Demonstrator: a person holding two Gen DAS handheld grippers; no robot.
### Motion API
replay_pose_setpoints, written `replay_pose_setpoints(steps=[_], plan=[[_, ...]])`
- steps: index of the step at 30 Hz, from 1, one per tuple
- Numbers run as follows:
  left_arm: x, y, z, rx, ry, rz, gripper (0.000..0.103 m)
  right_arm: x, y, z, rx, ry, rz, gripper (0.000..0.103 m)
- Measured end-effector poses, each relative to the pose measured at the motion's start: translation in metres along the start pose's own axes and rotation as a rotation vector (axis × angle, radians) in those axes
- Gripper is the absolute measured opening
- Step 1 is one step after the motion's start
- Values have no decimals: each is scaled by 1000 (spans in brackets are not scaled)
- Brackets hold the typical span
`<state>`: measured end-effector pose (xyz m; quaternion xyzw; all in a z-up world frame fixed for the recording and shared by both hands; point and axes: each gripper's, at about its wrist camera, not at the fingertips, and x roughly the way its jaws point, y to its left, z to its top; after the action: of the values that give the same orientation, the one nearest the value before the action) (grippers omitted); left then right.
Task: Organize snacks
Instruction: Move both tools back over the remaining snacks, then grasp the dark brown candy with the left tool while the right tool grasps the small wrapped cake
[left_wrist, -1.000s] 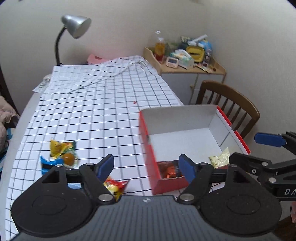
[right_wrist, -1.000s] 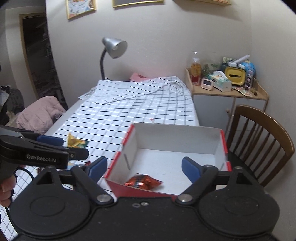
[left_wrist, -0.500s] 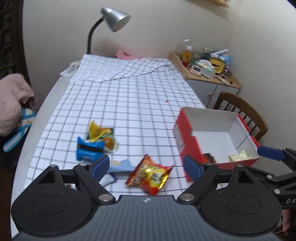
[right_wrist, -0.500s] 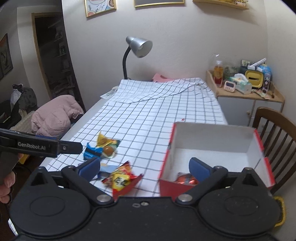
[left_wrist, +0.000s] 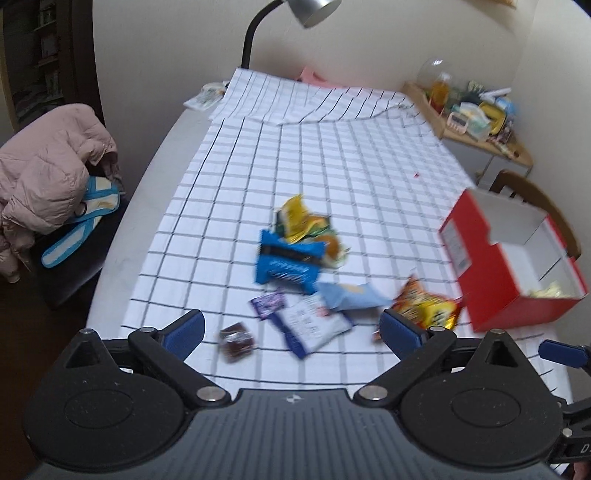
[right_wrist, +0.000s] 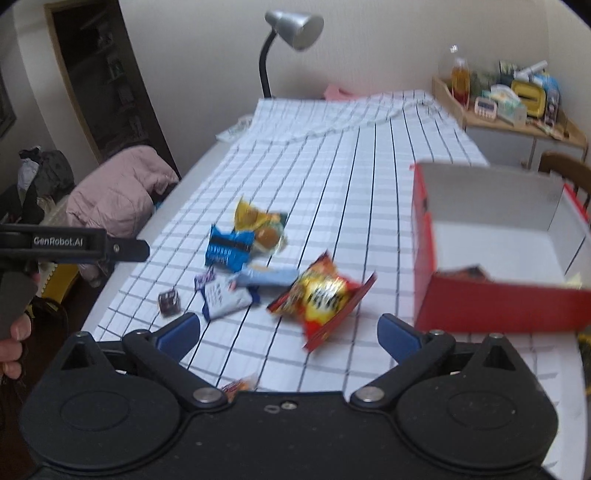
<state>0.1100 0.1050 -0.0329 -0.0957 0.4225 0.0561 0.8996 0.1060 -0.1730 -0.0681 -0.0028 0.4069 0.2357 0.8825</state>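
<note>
You are swinging both grippers left, away from the red box (right_wrist: 495, 302) toward the loose snacks (left_wrist: 295, 258) on the bench; left gripper (left_wrist: 291, 330) and right gripper (right_wrist: 288, 332) jaws are gaping wide, empty.

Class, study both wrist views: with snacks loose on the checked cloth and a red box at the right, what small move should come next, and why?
Probably lower the open, empty right gripper onto the red-and-yellow foil snack bag. It lies on the checked tablecloth just ahead of that gripper, and is the loose snack nearest the red cardboard box, which already holds some packets.
</note>
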Motion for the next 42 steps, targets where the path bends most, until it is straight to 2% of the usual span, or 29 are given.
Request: replay_pose_setpoints(steps=[14, 17, 19, 26, 33, 36, 38, 40, 42], plan=[[53, 43, -20, 113, 53, 39, 101, 59, 50, -36, 59, 138, -105, 97], [66, 48, -25, 142, 68, 41, 101, 74, 57, -42, 64, 170, -132, 92], [74, 50, -28, 156, 78, 40, 101, 82, 60, -46, 70, 192, -143, 82], [97, 54, -27, 160, 105, 38, 101, 100, 68, -49, 79, 227, -178, 73], [111, 48, -26, 177, 100, 33, 100, 111, 74, -52, 79, 248, -200, 63], [116, 47, -25, 182, 106, 29, 91, 114, 79, -53, 55, 255, -210, 54], [120, 46, -25, 185, 115, 32, 78, 116, 80, -55, 44, 262, -217, 47], [123, 46, -26, 188, 129, 32, 69, 117, 81, -56, 38, 269, -222, 37], [126, 46, -27, 186, 137, 27, 63, 118, 81, -57, 40, 275, -220, 33]])
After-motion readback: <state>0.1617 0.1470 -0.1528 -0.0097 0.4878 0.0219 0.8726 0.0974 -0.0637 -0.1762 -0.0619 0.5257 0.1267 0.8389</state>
